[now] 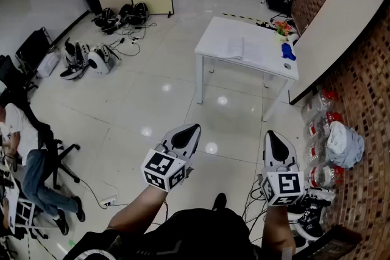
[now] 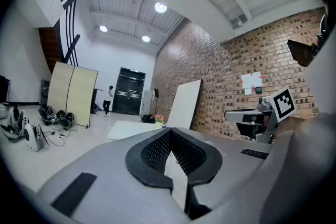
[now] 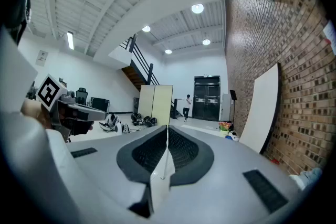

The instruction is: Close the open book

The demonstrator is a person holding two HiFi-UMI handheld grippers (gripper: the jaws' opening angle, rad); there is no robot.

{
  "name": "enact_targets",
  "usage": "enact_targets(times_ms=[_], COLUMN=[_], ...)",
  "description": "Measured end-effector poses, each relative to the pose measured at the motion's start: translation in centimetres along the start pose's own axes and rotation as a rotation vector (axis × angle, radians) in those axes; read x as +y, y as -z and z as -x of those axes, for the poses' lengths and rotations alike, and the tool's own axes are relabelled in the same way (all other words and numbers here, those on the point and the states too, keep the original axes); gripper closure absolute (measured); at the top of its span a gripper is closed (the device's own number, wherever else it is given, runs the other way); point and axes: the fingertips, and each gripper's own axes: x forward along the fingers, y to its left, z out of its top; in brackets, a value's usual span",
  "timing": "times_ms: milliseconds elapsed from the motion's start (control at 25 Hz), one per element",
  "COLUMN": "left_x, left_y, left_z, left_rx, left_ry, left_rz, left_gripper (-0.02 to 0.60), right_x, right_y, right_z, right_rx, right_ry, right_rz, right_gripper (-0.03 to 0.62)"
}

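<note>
2 closed, empty claws at bottom: left gripper [image 1: 194, 128], right gripper [image 1: 270, 134].
1 open book [image 1: 234, 47] on 1 table [image 1: 219, 30], upper right.

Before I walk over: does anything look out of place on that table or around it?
Nothing stands out. The book lies open and flat on the white table, with a blue object near the table's right end. Loose cables sprawl on the floor to the left, away from the table.

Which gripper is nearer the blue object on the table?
Right. The right gripper is nearly in line with the blue object, far short of it; the left gripper is farther left.
</note>
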Motion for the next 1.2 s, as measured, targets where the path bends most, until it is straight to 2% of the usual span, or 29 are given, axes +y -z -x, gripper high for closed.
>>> enact_targets(times_ms=[240,440,760,960,1200], left_x=[-0.5,-0.4,1.4,5.4,13.6], left_y=[-0.5,-0.5,0.0,0.6,-0.5], left_z=[-7.4,-11.5,-17.5,-21.6,-27.0], left_rx=[0.001,0.012,0.057,0.06,0.045], left_ry=[-0.04,-0.069,-0.055,-0.034,-0.002], left_rz=[0.006,0.006,0.003,0.01,0.017], left_gripper=[0.586,0.586,0.586,0.586,0.586], right_x=[-6.4,-10.4,-13.8,-14.1,-13.9], right_y=[0.7,1.6,2.7,3.3,2.6], right_z=[-3.7,-6.4,-11.8,-17.6,-27.5], right_rx=[-0.014,-0.011,0.015,0.033,0.065], right_ry=[-0.049,-0.074,-0.086,-0.084,-0.064], right_rz=[0.014,0.011,0.021,0.058,0.095], right_gripper=[0.591,0.591,0.591,0.591,0.591])
